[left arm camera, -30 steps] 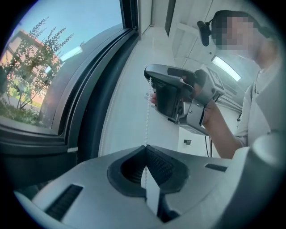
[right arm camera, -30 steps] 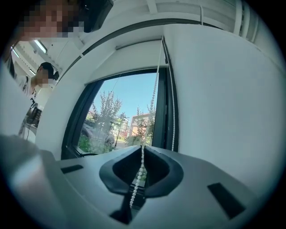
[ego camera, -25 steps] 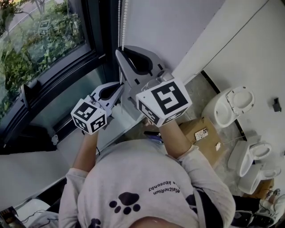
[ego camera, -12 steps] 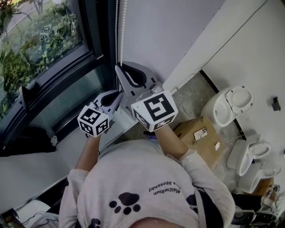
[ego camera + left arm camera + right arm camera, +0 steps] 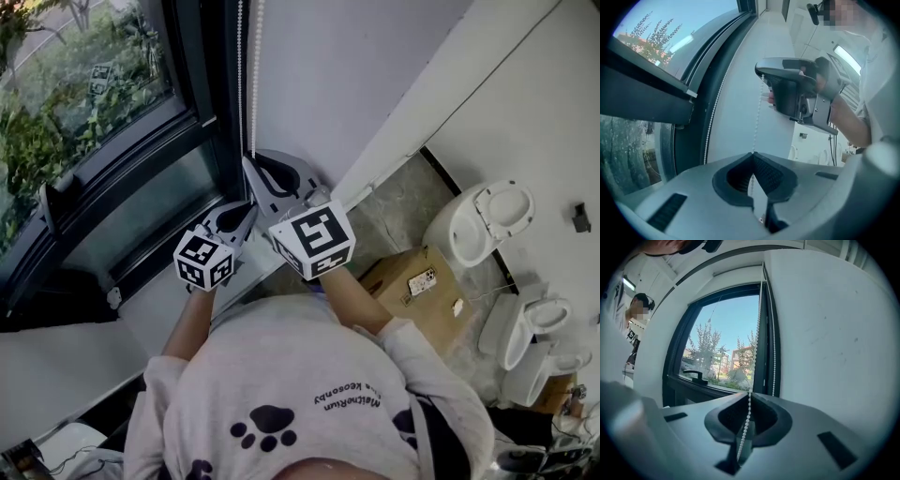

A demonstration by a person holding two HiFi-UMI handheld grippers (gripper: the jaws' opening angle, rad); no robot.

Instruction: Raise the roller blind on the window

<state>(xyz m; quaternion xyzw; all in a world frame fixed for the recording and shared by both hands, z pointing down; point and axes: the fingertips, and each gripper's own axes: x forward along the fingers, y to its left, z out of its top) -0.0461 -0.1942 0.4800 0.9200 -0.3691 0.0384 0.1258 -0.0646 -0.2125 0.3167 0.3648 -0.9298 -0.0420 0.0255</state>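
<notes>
- State: the left tool (image 5: 752, 154) is fully closed on the bead chain (image 5: 756, 343), and the right tool (image 5: 750, 393) is clamped on the same strand, just above the left one. The chain hangs beside the window frame (image 5: 764, 333), close to the wall (image 5: 825, 333). The blind fabric cannot be made out; the pane (image 5: 722, 352) shows uncovered in the right gripper view.
- Slip: the beads are small and smooth. A sharp pull may drag the strand through the closed jaws, and the blind would not travel.
- Wrong strand: the free strand (image 5: 774, 357) runs just beside the held one. If the held strand is the lowering side, a downward pull drops the blind.
- Skewed pull: hauling away from the wall rather than straight down may derail the chain at the top mechanism, which is out of view.
- Over-travel: if the blind is already at its upper stop, further force may break the chain or a connector.
- Double release: opening both tools at once removes all hold; the blind may run back if its clutch is weak.
</notes>
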